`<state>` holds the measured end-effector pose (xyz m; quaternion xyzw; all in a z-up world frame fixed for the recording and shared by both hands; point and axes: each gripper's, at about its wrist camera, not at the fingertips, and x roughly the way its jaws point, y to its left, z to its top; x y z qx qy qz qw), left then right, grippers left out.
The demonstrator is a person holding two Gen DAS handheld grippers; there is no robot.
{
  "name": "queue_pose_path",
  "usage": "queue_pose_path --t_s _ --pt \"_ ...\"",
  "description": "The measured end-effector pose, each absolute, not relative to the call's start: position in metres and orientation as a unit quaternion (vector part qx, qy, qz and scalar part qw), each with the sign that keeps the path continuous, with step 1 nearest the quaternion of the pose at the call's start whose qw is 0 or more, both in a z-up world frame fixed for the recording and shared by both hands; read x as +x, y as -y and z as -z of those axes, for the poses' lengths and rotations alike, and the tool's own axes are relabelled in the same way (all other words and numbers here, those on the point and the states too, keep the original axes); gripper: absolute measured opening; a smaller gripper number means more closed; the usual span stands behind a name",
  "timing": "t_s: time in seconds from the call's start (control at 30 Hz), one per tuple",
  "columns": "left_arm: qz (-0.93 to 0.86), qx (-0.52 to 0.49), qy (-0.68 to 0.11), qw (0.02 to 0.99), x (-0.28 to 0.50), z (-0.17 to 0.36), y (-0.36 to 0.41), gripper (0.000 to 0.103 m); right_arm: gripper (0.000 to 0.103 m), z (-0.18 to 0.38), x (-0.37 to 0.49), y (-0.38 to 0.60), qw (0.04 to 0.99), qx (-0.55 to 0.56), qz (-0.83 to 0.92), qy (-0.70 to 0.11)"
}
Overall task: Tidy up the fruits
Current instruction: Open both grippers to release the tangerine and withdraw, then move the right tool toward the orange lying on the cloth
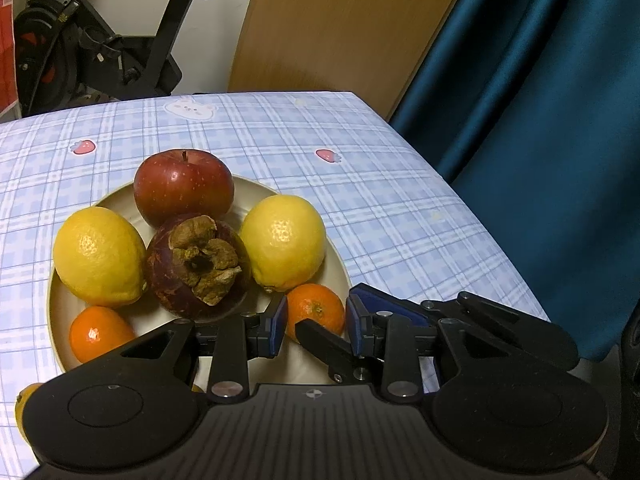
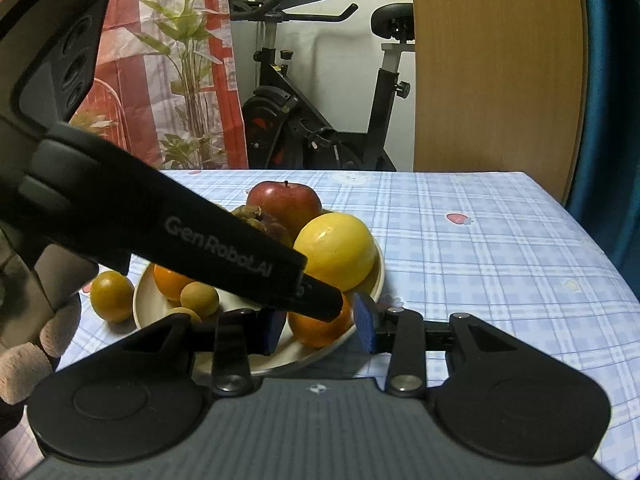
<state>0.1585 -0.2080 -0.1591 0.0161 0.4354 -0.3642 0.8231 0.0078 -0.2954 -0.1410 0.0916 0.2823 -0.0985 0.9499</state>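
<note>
Fruits sit piled on a round cream plate (image 1: 112,200) on the desk (image 1: 380,208), toward its left half.

Behind the desk, a dark blue curtain (image 1: 540,120) hangs at the right, with a tall wooden panel (image 1: 340,28) beside it. A black exercise bike (image 2: 320,120) stands further left, and beyond it is a red curtain printed with plants (image 2: 180,80).

A pale blue checked cloth covers the desk. Its far edge runs just in front of the bike, and its right edge drops toward the blue curtain. Open cloth stretches from the plate to that right edge.

On the plate, a red apple (image 1: 184,188) sits at the back. The left lemon (image 1: 98,256) and right lemon (image 1: 284,242) flank a dark mangosteen (image 1: 196,264). A second tangerine (image 1: 98,334) lies at the near left, beside a small brown fruit (image 2: 199,300). A yellow-green fruit (image 2: 112,296) rests on the cloth just left of the plate.

At the near right rim, the left gripper (image 1: 316,308) has its jaws clenched on the tangerine (image 1: 316,300). The right gripper (image 2: 319,314) has its jaws close on either side of the same tangerine. I cannot tell whether those pads press on it. A gloved hand (image 2: 40,340) shows at the left edge of the right wrist view.
</note>
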Motion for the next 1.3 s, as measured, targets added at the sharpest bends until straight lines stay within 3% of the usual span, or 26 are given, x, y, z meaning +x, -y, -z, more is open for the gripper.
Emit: queue_pose_path --t_s 0.23,0.4,0.87,1.3 --pt "0.369 0.008 -0.431 0.824 0.155 0.151 0.203 0.034 0.040 0.135 0.002 0.294 0.952 0.099 0.099 -0.272" --pt "0.367 0.008 -0.420 0.830 0.150 0.135 0.192 0.039 0.040 0.128 -0.004 0.292 0.954 0.115 0.091 -0.261" --pt "0.314 0.007 -0.349 0.883 0.151 0.067 0.094 0.039 0.040 0.114 -0.002 0.278 0.955 0.143 0.058 -0.254" --pt "0.253 0.020 -0.347 0.903 0.163 0.069 0.032 0.039 0.040 0.115 0.029 0.230 0.955 0.107 -0.014 -0.277"
